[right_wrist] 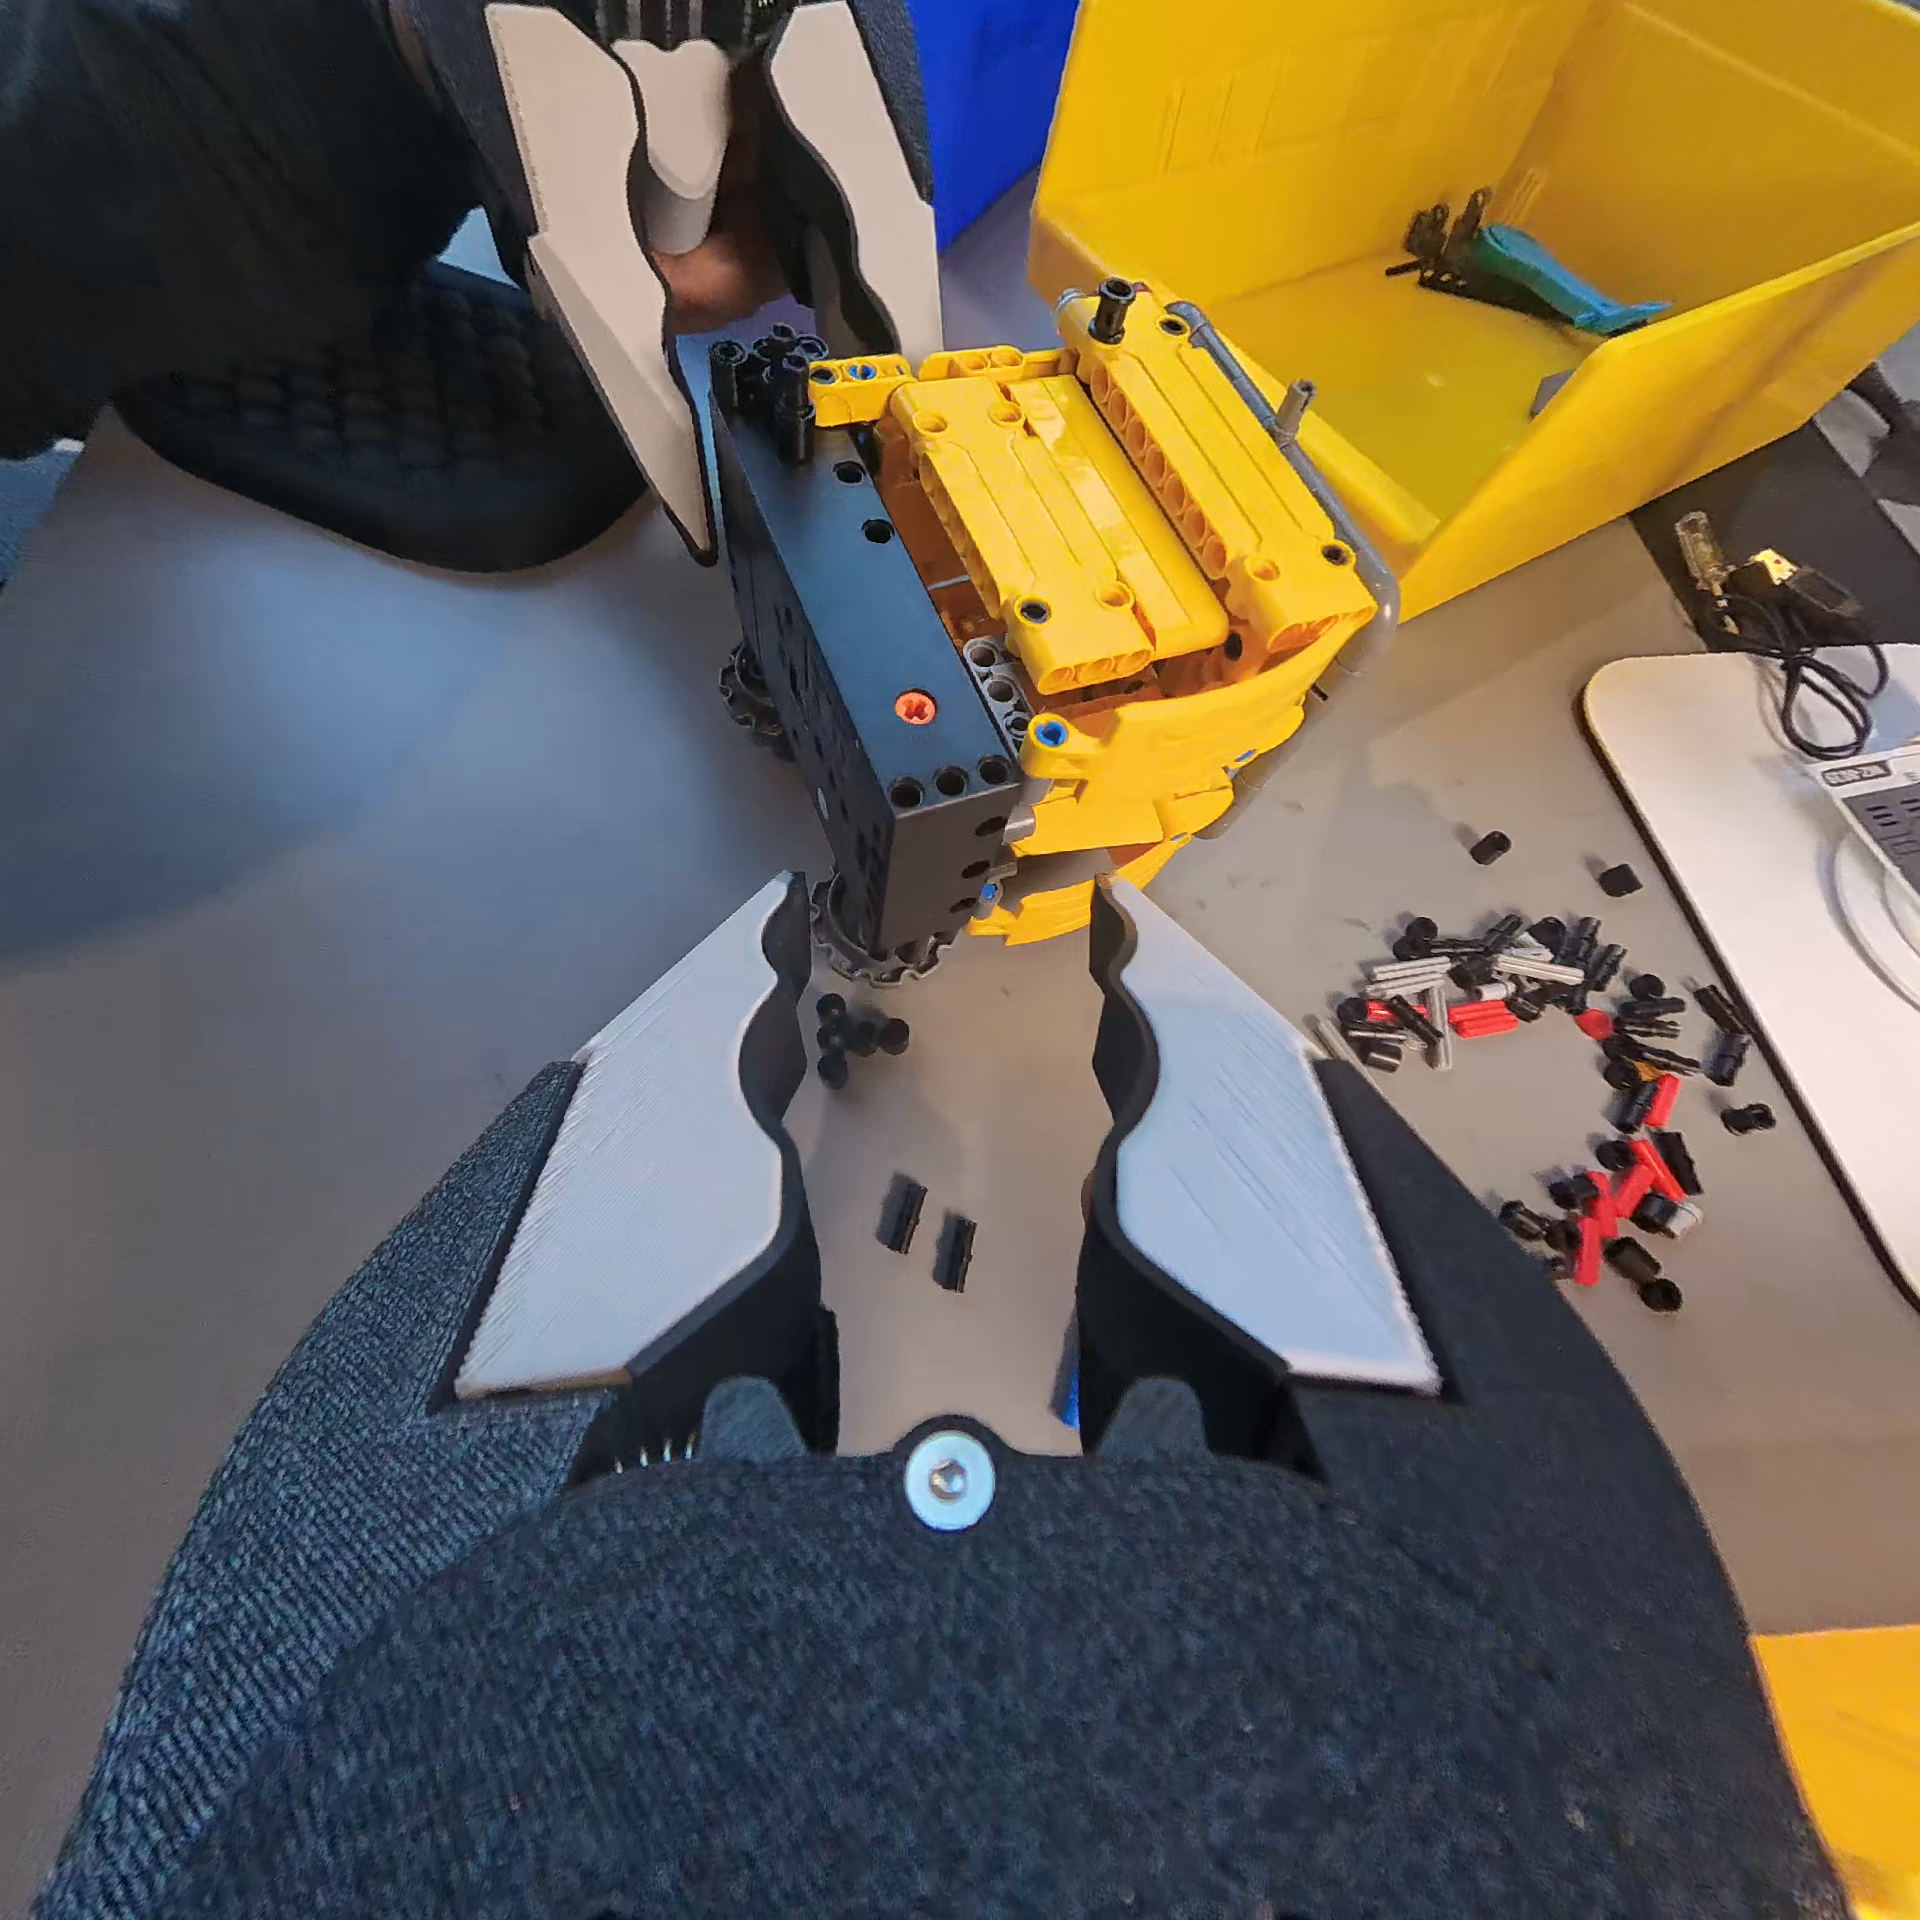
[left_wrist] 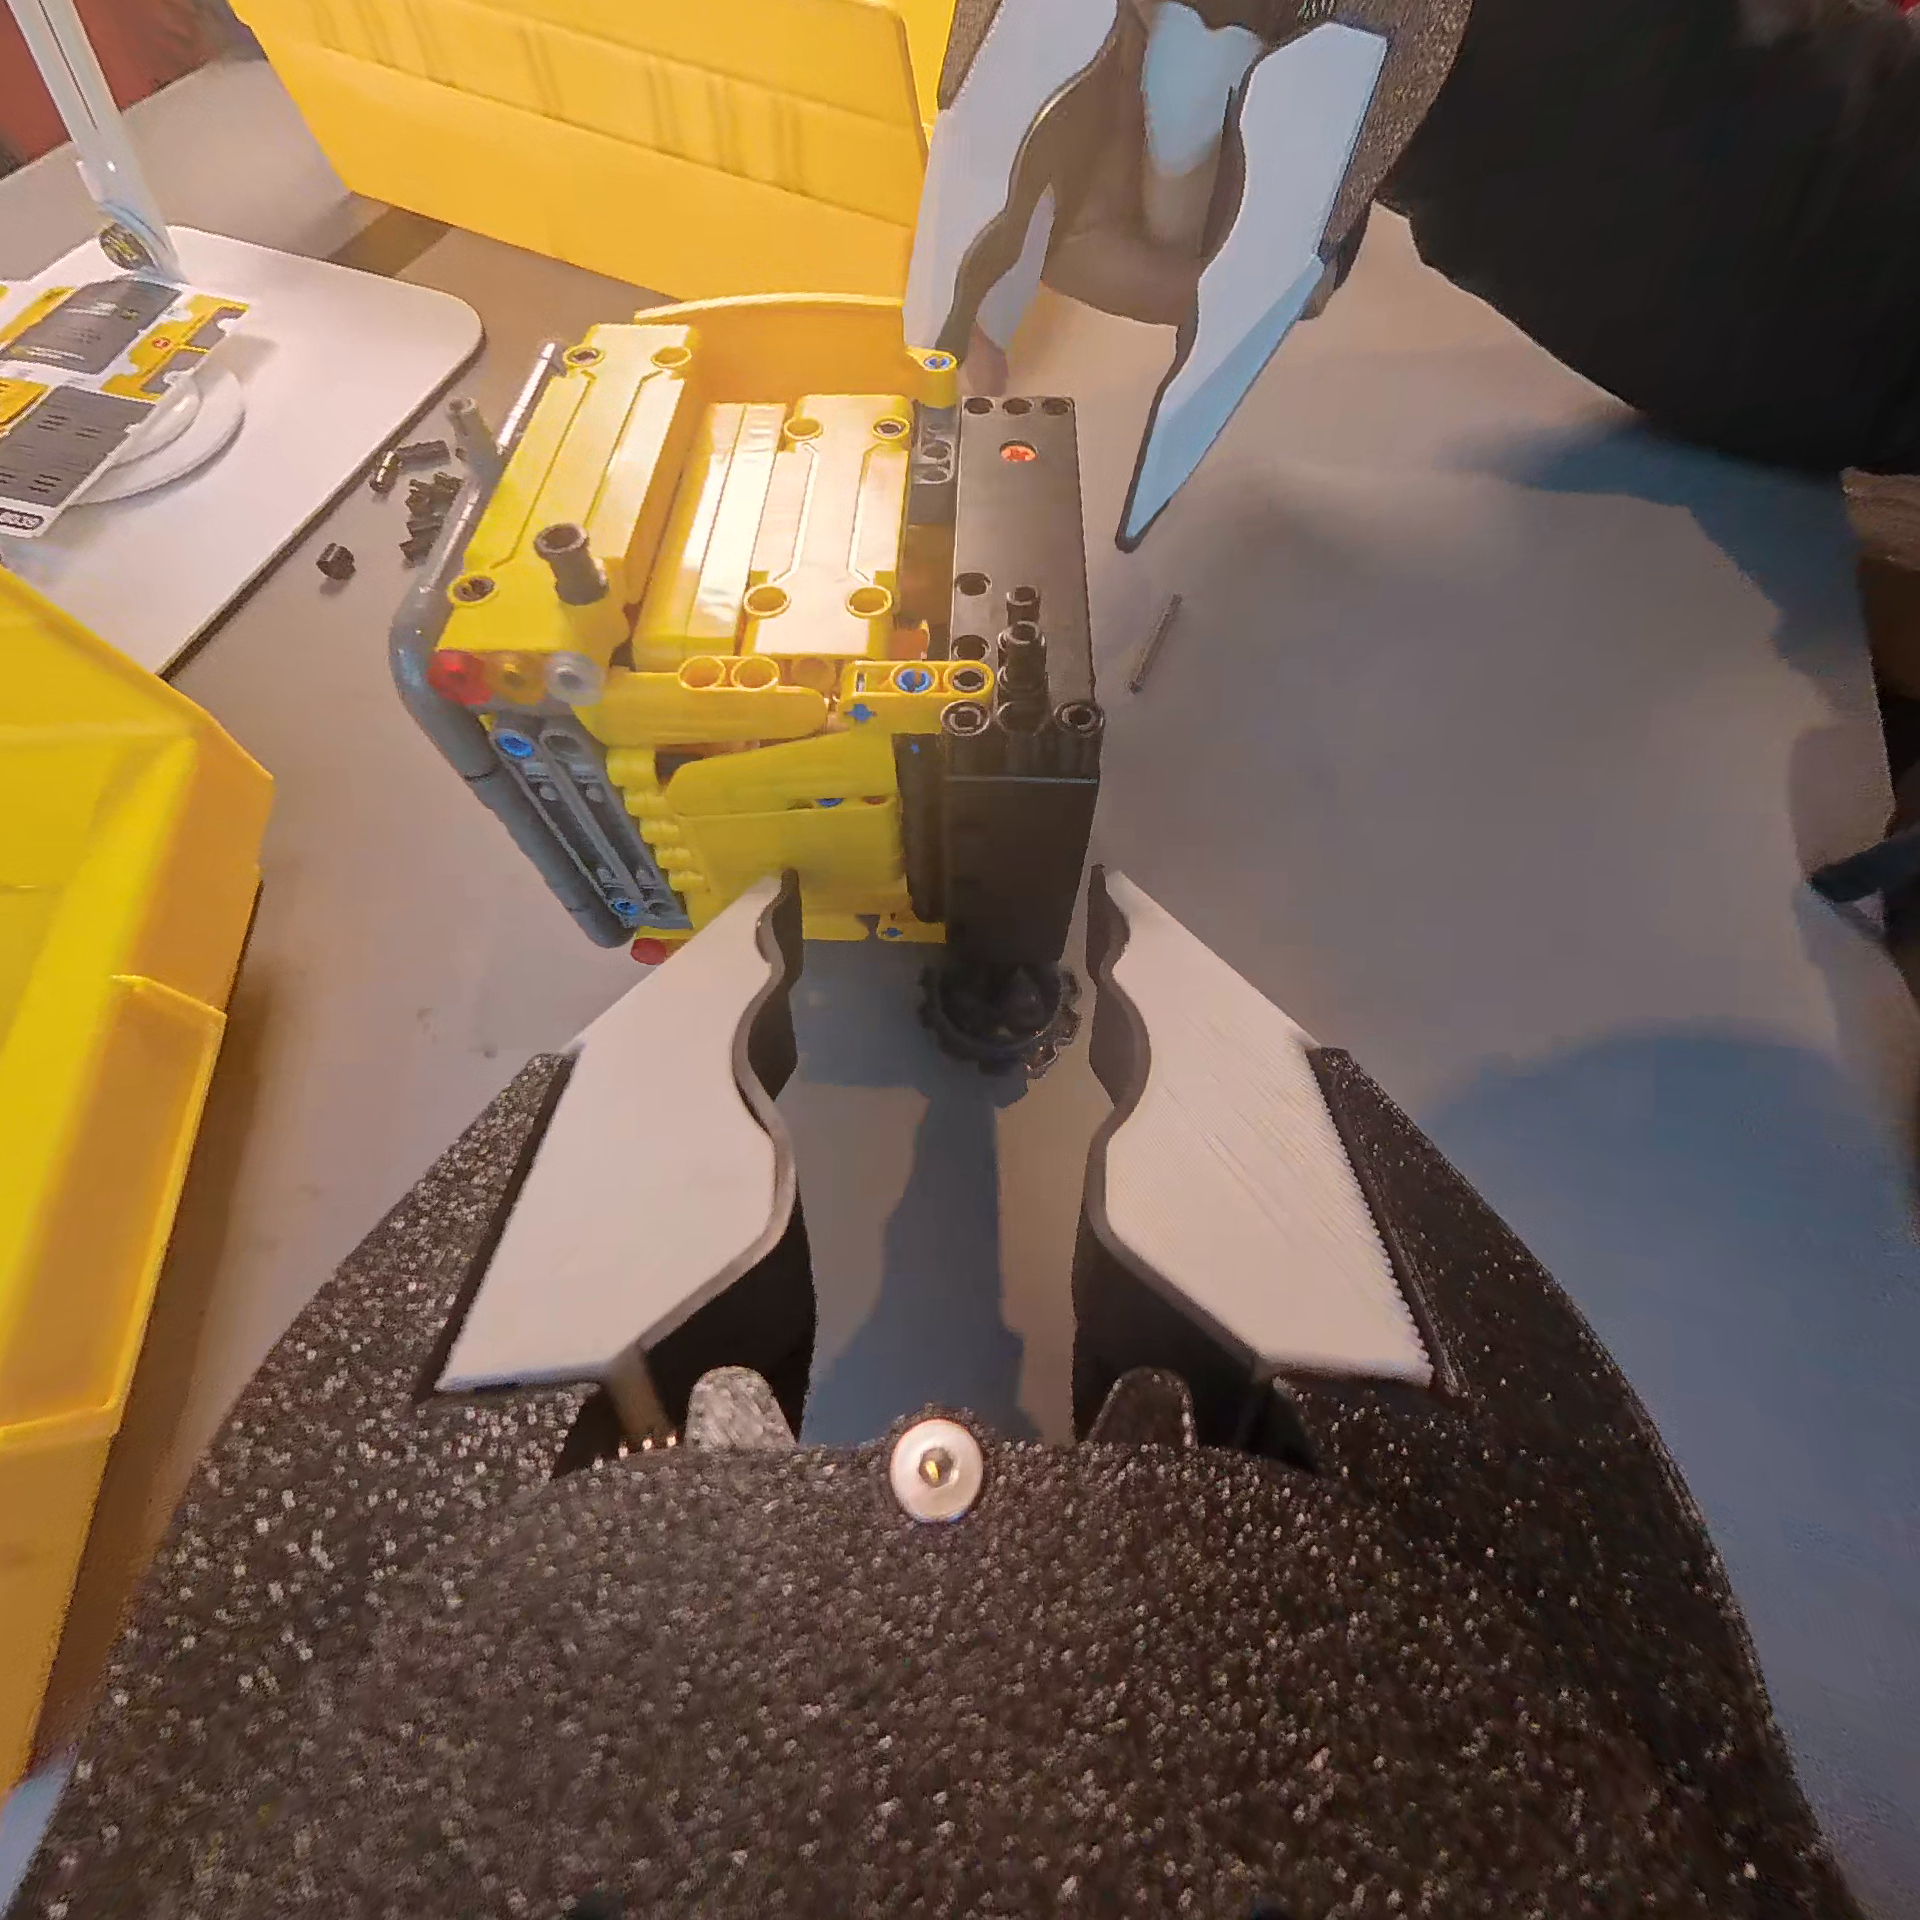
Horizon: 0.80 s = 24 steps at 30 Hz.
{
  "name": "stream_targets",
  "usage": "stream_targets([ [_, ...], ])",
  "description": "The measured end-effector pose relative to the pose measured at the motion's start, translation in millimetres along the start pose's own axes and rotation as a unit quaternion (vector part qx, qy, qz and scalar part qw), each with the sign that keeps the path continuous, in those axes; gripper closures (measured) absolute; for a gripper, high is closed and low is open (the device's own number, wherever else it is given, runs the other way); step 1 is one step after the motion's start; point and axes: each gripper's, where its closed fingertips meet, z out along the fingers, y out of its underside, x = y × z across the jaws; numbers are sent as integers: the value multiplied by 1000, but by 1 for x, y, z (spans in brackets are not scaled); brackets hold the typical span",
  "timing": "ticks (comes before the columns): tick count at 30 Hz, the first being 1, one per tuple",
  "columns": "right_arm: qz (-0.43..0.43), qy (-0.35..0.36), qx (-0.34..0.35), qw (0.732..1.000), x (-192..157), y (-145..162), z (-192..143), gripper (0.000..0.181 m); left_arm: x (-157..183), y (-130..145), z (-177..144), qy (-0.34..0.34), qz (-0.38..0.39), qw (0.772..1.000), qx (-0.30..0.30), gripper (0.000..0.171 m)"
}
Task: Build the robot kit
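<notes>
Brick model (left_wrist: 769, 644), yellow with black block (left_wrist: 1013, 644): we judge it rigid, light, snap-jointed, best gripped across block. Left gripper (left_wrist: 940, 904) and right gripper (right_wrist: 945, 904) wide apart, empty.

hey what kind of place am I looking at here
Likely a desk or hobby workbench for toy-brick building: a half-built yellow and black model sits on the grey tabletop, beside loose pins and a yellow parts bin.
</notes>
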Motion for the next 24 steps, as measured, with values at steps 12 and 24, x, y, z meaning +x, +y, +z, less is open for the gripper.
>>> stream_targets([
  [12,-8,21,-2,1000,4,1,-16,129,9,-8,-23,21,17,999,40,113],
  [24,56,114,-79,989,6,78,-48,160,-25,-27,-58,-151,-28,966,208,92],
])
